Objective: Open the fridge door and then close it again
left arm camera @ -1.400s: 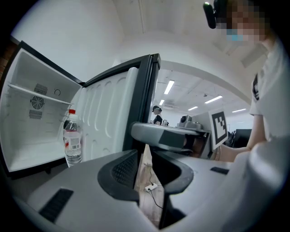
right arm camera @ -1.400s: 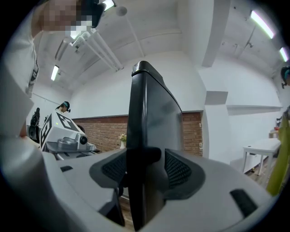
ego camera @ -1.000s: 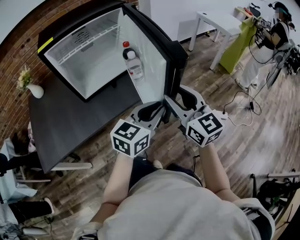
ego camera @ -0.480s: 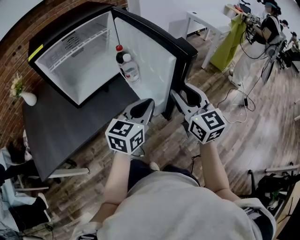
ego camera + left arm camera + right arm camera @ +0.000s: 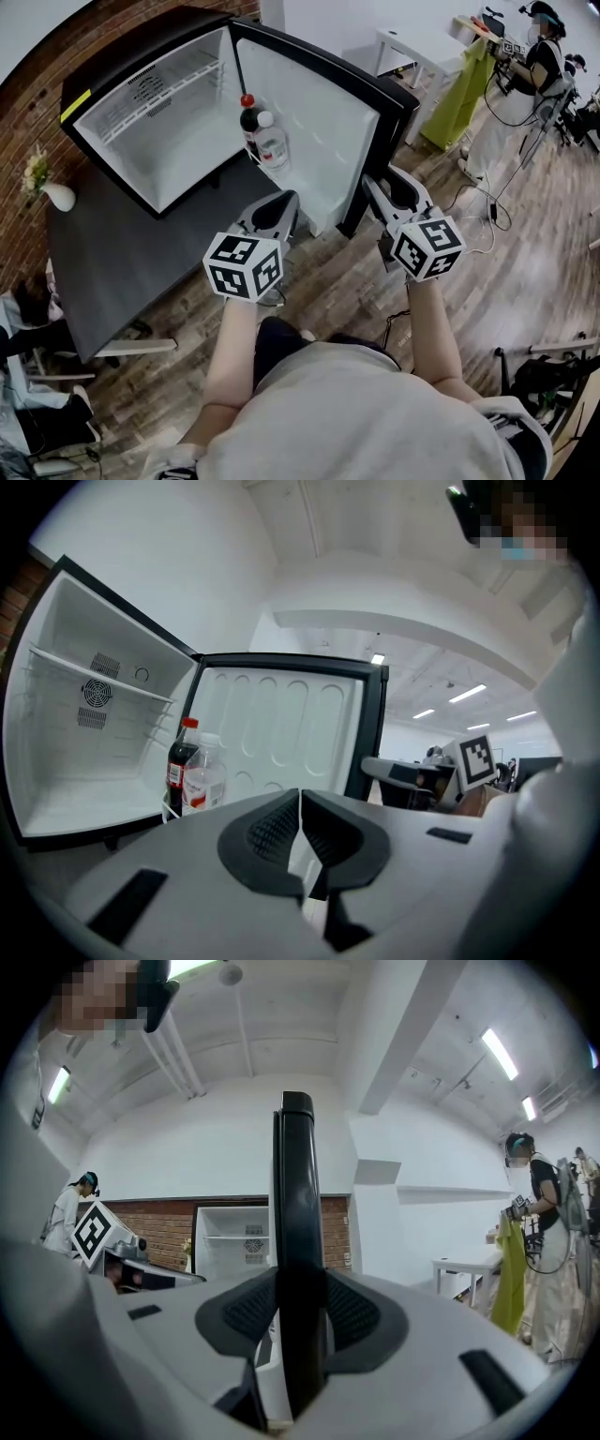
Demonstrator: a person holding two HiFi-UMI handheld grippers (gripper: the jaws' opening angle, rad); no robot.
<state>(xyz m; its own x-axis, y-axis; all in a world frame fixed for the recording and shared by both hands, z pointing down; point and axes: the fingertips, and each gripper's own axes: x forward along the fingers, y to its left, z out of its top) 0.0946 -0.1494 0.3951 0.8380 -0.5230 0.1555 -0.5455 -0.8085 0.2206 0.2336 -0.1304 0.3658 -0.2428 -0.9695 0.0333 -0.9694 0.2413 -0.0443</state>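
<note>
A small black fridge (image 5: 159, 122) stands on a dark table with its door (image 5: 309, 141) swung wide open. A cola bottle (image 5: 247, 116) and a clear bottle (image 5: 272, 142) sit in the door shelf. My right gripper (image 5: 379, 187) is at the door's free edge; its jaws have just been closing, and in the right gripper view the black door edge (image 5: 296, 1194) stands upright between the pads, pressed by them. My left gripper (image 5: 284, 201) hangs shut and empty in front of the door's inner face; in the left gripper view (image 5: 300, 810) its pads meet.
The dark table (image 5: 112, 253) carries a white vase with flowers (image 5: 54, 192) at the left. A white table (image 5: 422, 47) and a green cloth (image 5: 457, 94) stand at the back right, where a person (image 5: 530, 70) works. Cables (image 5: 483, 220) lie on the wooden floor.
The door has swung further right, and the right gripper moved with its edge. The left gripper's jaws have shut and it has drifted left, away from the door.
</note>
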